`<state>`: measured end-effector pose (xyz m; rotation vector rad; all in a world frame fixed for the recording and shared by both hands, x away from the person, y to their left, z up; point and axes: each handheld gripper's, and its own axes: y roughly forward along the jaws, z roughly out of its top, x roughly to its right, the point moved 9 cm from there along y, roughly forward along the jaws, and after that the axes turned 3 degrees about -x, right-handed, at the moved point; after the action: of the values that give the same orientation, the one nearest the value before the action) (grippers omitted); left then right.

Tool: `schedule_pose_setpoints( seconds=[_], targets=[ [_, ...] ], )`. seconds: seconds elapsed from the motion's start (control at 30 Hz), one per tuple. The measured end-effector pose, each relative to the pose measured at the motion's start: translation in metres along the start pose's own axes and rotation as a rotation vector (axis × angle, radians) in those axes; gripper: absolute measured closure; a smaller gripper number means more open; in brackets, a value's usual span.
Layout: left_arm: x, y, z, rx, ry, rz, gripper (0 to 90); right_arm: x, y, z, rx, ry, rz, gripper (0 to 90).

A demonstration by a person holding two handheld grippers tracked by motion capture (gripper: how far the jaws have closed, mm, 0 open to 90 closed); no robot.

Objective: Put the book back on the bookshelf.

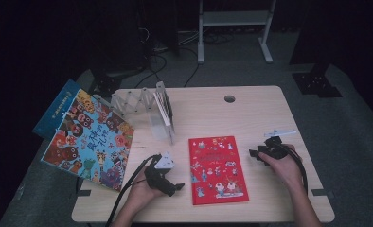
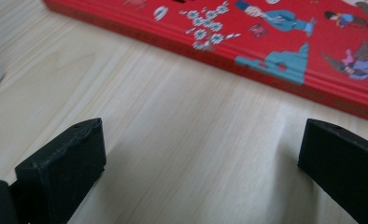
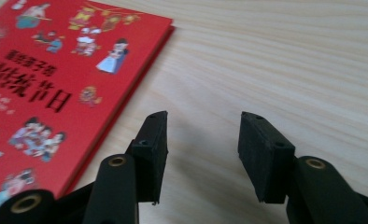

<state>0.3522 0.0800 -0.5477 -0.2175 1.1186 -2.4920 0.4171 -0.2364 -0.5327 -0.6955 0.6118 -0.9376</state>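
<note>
Looking down from the high view, a red picture book (image 1: 217, 169) lies flat on the wooden worktop (image 1: 251, 113), its long axis running away from the person. It sits between the two hands: the left hand-held gripper (image 1: 175, 187) is just beside the book's near left edge and points toward it, while the right hand-held gripper (image 1: 254, 154) is a little apart from the far right edge. The left one seems nearer. A larger colourful picture book (image 1: 87, 140) hangs over the left edge, and a white folding book rack (image 1: 146, 108) stands behind.

From the left gripper view, the jaws stand wide apart with bare wood between them, holding nothing; the book's red edge (image 2: 247, 70) lies just ahead, crossing the view slantwise.

From the right gripper view, the jaws are about half spread and empty (nothing touches the pads). The book (image 3: 56, 93) lies to the left of them, its corner ahead. Black Chinese characters are printed on the cover, but seen upside down I cannot read them surely.
</note>
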Motion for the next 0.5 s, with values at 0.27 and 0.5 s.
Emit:
schedule_pose_setpoints(
  seconds=[0.27, 0.5],
  targets=[
    [0.018, 0.014, 0.015, 0.001, 0.059, -0.053, 0.0, -0.016, -0.007, 0.002, -0.031, 0.022, 0.125, 55.9],
    [0.031, 0.022, 0.025, 0.004, 0.084, -0.082, 0.0, -0.027, -0.006, 0.000, -0.101, 0.027, 0.205, 60.7]
  ],
)
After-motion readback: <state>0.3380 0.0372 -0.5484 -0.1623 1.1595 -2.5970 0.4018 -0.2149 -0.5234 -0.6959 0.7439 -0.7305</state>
